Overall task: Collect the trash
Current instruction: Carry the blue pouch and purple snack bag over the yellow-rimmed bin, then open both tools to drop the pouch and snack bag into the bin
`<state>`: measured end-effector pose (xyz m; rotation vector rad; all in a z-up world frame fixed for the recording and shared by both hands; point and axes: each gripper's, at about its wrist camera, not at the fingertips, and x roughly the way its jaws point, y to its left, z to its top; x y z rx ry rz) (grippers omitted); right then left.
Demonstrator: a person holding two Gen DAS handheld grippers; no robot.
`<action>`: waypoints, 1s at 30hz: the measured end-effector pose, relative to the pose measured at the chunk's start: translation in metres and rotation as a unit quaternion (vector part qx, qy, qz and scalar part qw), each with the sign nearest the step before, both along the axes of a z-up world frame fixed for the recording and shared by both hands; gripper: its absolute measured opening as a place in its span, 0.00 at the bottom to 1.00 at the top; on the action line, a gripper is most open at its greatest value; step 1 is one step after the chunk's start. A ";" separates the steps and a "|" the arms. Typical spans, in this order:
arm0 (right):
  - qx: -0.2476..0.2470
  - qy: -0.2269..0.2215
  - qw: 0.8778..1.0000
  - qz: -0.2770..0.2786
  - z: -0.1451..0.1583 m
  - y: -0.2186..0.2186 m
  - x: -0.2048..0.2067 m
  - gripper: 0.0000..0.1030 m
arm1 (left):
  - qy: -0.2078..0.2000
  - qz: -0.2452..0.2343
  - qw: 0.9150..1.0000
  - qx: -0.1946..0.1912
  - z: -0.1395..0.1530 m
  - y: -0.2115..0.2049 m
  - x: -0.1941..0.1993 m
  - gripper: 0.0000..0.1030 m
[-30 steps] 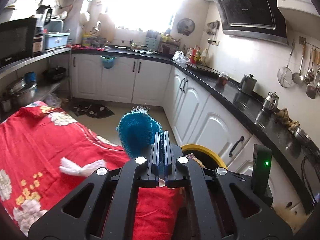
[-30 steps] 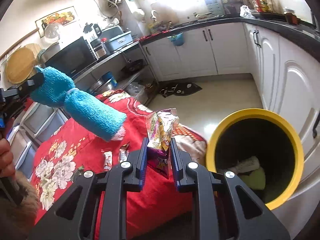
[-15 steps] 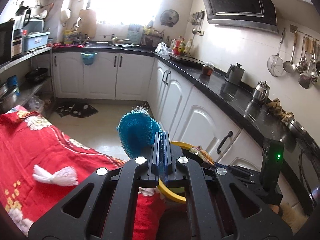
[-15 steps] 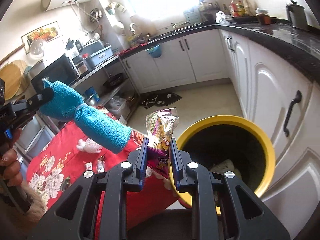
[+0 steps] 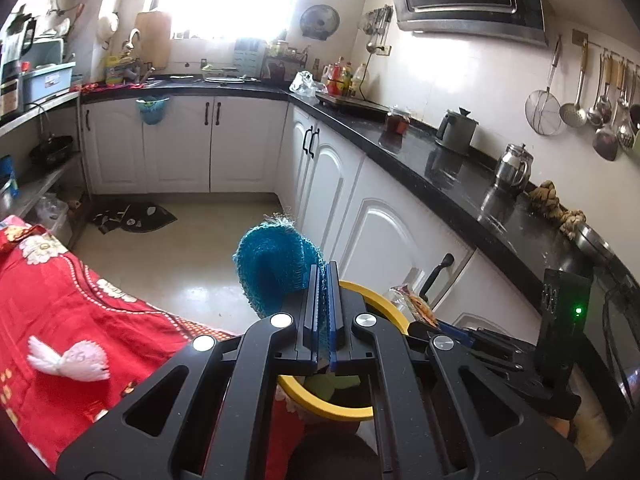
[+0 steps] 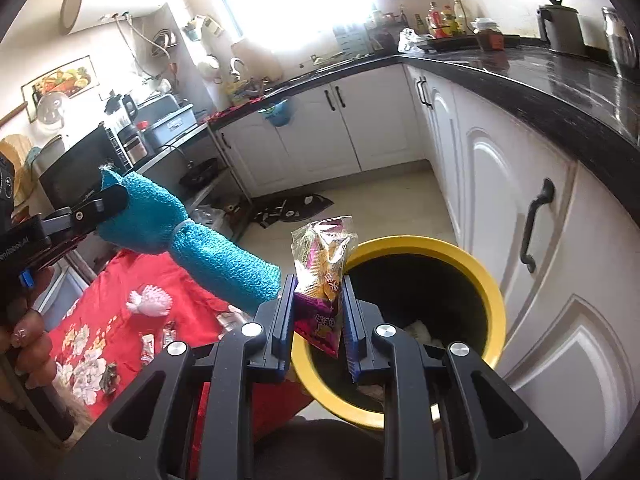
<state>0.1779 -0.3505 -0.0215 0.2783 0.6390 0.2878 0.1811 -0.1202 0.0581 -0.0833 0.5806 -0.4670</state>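
Note:
My left gripper point(image 5: 322, 278) is shut on one end of a blue knitted cloth point(image 5: 276, 268), which sticks out ahead of it, above the near side of a yellow-rimmed black bin point(image 5: 378, 296). In the right wrist view, the left gripper point(image 6: 108, 200) holds that blue cloth point(image 6: 208, 252) out level from the left. My right gripper point(image 6: 318, 292) is shut on a crinkled snack packet point(image 6: 326, 256), upright over the bin's left rim point(image 6: 490, 288). Some trash lies at the bottom of the bin.
A table under a red flowered cloth point(image 6: 100, 332) stands left of the bin, with a white fluffy thing point(image 6: 150, 304) and small wrappers point(image 6: 146, 348) on it. White cabinets point(image 6: 500, 200) under a black counter run close along the right. A person's hand point(image 6: 28, 344) grips the left handle.
Both grippers have moved away from the red table toward the yellow bin, which now lies closer beneath them. Both keep the same grips on the blue cloth and the packet.

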 end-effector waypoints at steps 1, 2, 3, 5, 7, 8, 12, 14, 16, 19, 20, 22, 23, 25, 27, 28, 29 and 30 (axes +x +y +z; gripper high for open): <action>0.000 0.001 1.000 -0.003 -0.002 -0.002 0.000 0.20 | 0.003 -0.002 1.000 -0.001 -0.002 -0.003 0.002 0.01; 0.000 0.002 1.000 -0.005 -0.001 -0.005 0.001 0.20 | 0.006 -0.005 1.000 0.000 -0.004 -0.007 0.004 0.01; 0.000 0.003 1.000 -0.006 -0.002 -0.006 0.002 0.20 | 0.007 -0.006 1.000 0.001 -0.005 -0.010 0.005 0.01; 0.001 0.006 1.000 -0.009 -0.004 -0.009 0.002 0.20 | 0.012 -0.009 1.000 0.002 -0.009 -0.016 0.009 0.01; 0.000 0.008 1.000 -0.011 -0.006 -0.011 0.003 0.20 | 0.016 -0.012 1.000 0.001 -0.014 -0.023 0.012 0.01; 0.000 0.009 1.000 -0.013 -0.007 -0.012 0.003 0.20 | 0.018 -0.013 1.000 0.001 -0.016 -0.024 0.013 0.01; -0.003 0.018 1.000 -0.018 -0.014 -0.016 0.006 0.20 | 0.027 -0.016 1.000 0.000 -0.026 -0.033 0.020 0.01; -0.004 0.025 0.999 -0.020 -0.019 -0.018 0.009 0.20 | 0.030 -0.018 0.999 0.000 -0.032 -0.036 0.023 0.01; -0.007 0.034 0.999 -0.022 -0.026 -0.019 0.012 0.20 | 0.034 -0.019 0.999 0.001 -0.038 -0.040 0.026 0.01; -0.008 0.047 0.999 -0.024 -0.036 -0.021 0.015 0.20 | 0.042 -0.021 0.999 0.005 -0.048 -0.046 0.029 0.01; -0.009 0.051 0.998 -0.025 -0.040 -0.021 0.016 0.20 | 0.045 -0.023 0.999 0.008 -0.053 -0.048 0.031 0.01; -0.009 0.057 0.998 -0.027 -0.046 -0.022 0.017 0.21 | 0.048 -0.023 0.998 0.012 -0.058 -0.050 0.033 0.01; -0.009 0.060 0.998 -0.028 -0.050 -0.022 0.018 0.21 | 0.050 -0.024 0.998 0.016 -0.061 -0.051 0.034 0.01; -0.010 0.070 0.997 -0.031 -0.057 -0.022 0.021 0.21 | 0.051 -0.024 0.998 0.025 -0.068 -0.055 0.036 0.01; -0.010 0.075 0.997 -0.032 -0.063 -0.022 0.023 0.21 | 0.057 -0.024 0.998 0.031 -0.075 -0.058 0.038 0.01; -0.013 0.080 0.996 -0.031 -0.067 -0.022 0.024 0.21 | 0.061 -0.025 0.997 0.034 -0.078 -0.059 0.040 0.01; -0.013 0.083 0.996 -0.031 -0.071 -0.022 0.025 0.21 | 0.065 -0.025 0.997 0.035 -0.082 -0.061 0.042 0.01; -0.013 0.086 0.996 -0.031 -0.074 -0.022 0.026 0.21 | 0.068 -0.026 0.997 0.036 -0.084 -0.062 0.043 0.01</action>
